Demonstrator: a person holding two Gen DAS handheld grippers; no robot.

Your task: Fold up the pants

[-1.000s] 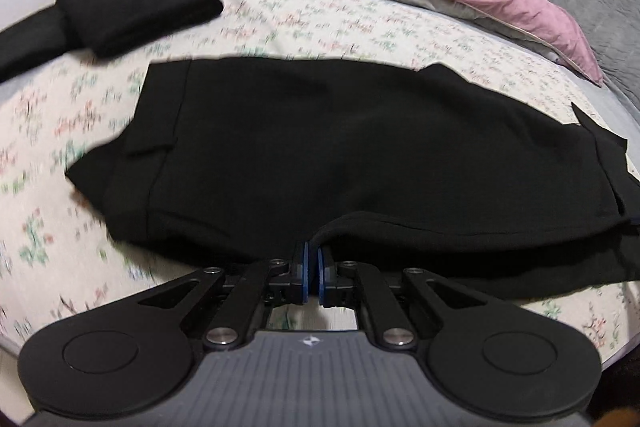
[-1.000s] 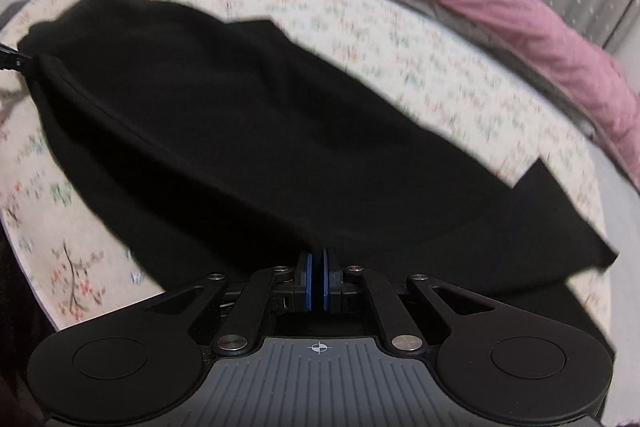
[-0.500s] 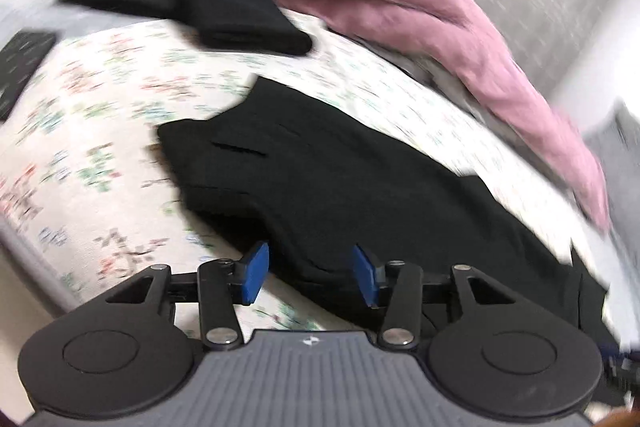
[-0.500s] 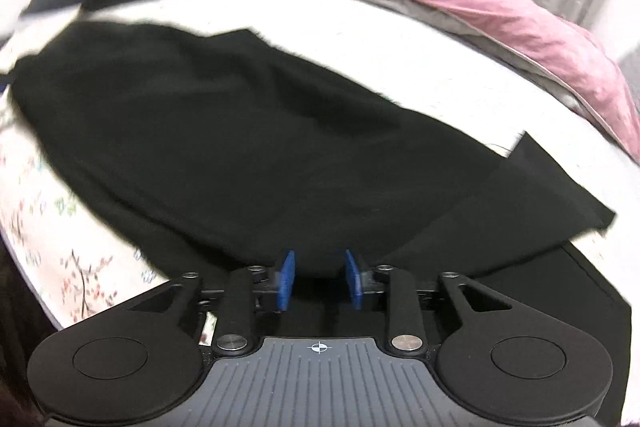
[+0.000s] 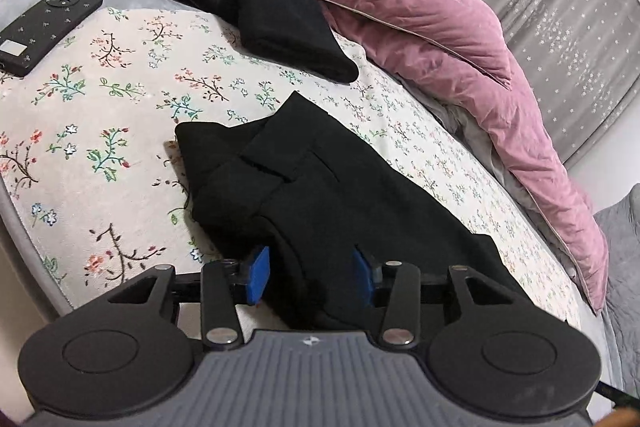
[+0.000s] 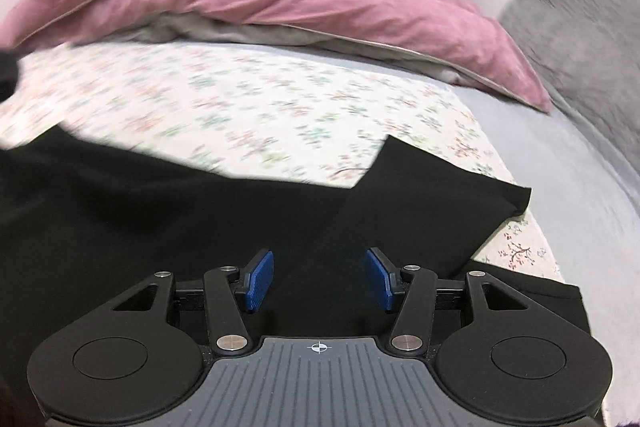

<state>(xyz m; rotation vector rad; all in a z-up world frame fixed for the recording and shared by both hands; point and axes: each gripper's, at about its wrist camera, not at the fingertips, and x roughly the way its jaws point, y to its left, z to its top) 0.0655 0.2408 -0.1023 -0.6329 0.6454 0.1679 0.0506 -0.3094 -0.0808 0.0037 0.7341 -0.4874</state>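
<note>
Black pants (image 5: 320, 195) lie folded lengthwise on the floral bedsheet (image 5: 100, 115). In the left wrist view the waistband end points toward the left, rumpled. My left gripper (image 5: 310, 277) is open, its blue pads on either side of the pants' near edge, gripping nothing. In the right wrist view the pants (image 6: 160, 219) stretch across the frame, with the leg hems (image 6: 440, 195) at right. My right gripper (image 6: 320, 279) is open just above the cloth near the leg end.
A pink duvet (image 5: 440, 27) is heaped along the far side of the bed. Folded black garments (image 5: 288, 23) lie at the back left. A dark phone (image 5: 44, 31) lies at the left edge. A grey pillow (image 6: 580, 27) sits at right.
Both grippers were shut on the pants' near edge a second ago. Both have opened and let go. The left view has swung toward the waistband, the right toward the leg hems.
</note>
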